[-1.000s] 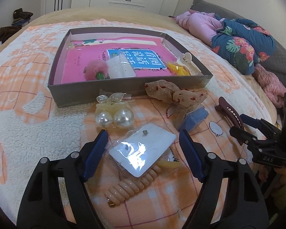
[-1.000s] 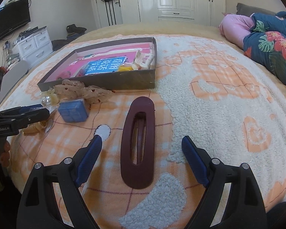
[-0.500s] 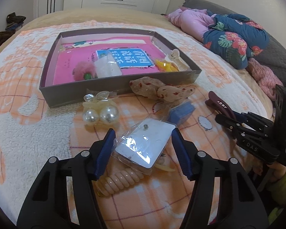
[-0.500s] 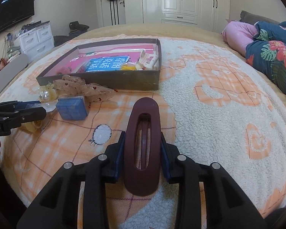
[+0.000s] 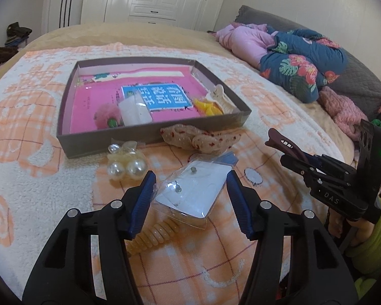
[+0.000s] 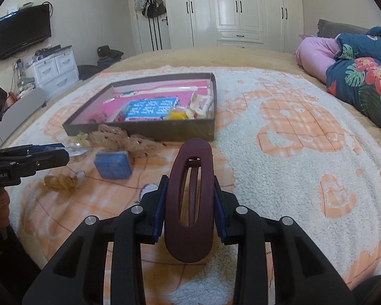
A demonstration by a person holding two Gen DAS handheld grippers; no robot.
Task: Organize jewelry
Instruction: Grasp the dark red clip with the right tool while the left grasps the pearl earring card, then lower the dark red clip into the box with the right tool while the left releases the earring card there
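Observation:
My right gripper [image 6: 190,198] is shut on a dark maroon hair clip [image 6: 190,203] and holds it above the blanket; the clip also shows in the left wrist view [image 5: 284,145]. My left gripper [image 5: 190,198] has closed on a clear bag holding a white earring card [image 5: 193,190] and lifts it off the blanket. A grey box [image 5: 149,132] with a pink lining holds a pink pom-pom, a white packet, a yellow clip and a cream claw clip; it also shows in the right wrist view [image 6: 144,127].
On the blanket lie a pearl hair tie [image 5: 125,169], a spotted bow [image 5: 198,138], a beige coil hair tie [image 5: 152,236] and a blue box [image 6: 113,165]. Folded clothes [image 5: 292,58] lie at the bed's far right. A white drawer unit [image 6: 56,71] stands left.
My right gripper closed on the maroon hair clip and lifted it. My left gripper narrowed around the earring card bag and raised it slightly.

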